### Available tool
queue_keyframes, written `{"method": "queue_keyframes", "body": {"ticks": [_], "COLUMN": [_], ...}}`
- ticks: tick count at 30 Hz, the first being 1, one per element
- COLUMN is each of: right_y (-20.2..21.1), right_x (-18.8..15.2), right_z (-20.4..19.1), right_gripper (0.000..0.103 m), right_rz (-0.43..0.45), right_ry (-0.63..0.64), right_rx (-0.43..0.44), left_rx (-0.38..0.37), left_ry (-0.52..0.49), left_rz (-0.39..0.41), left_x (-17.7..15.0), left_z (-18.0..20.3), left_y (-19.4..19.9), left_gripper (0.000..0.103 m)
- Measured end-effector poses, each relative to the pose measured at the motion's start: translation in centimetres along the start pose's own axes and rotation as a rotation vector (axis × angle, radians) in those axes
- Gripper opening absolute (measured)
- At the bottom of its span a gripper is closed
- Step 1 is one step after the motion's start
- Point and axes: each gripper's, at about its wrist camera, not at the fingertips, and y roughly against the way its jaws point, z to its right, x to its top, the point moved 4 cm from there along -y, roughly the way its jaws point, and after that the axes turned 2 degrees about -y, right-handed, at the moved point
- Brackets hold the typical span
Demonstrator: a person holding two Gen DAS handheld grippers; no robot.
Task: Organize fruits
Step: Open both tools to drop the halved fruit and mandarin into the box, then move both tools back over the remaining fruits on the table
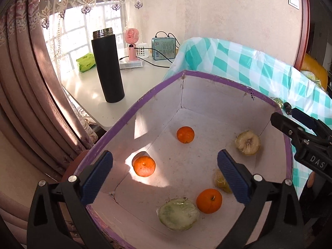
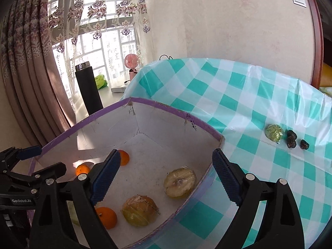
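Note:
A purple-rimmed white box holds three oranges and several wrapped cut fruits: a pale green one, a yellowish half and a brownish-yellow one. My left gripper is open and empty above the box. My right gripper is open and empty over the box's right rim; it also shows in the left wrist view. A wrapped green fruit and three dark dried fruits lie on the checked tablecloth.
A black flask, pink fan, green packet and teal tin with cables stand on a white table left of the box. Curtains hang at left.

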Motion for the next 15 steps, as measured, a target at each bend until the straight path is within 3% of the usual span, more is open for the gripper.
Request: {"method": "queue_keyframes", "body": {"ticks": [5, 9, 12, 15], "right_y": [4.3, 5.6, 6.2, 6.4], "right_x": [-0.1, -2.1, -4.3, -6.9], "right_z": [7.9, 15.3, 20.0, 23.8], "right_gripper": [0.088, 0.088, 0.088, 0.088], "right_rz": [0.15, 0.134, 0.111, 0.071], "right_ry": [-0.186, -0.331, -0.438, -0.514], "right_rx": [-0.053, -0.179, -0.243, -0.316], "left_rx": [-0.041, -0.147, -0.246, -0.362], "left_ry": [-0.031, -0.084, -0.173, -0.275], "left_rz": [0.209, 0.323, 0.329, 0.251], "left_x": [1.5, 1.6, 0.9, -0.7], "left_z": [3.2, 7.9, 13.1, 19.0], "left_y": [4.6, 7.7, 8.2, 7.3], "left_gripper": [0.101, 0.101, 0.101, 0.101]}}
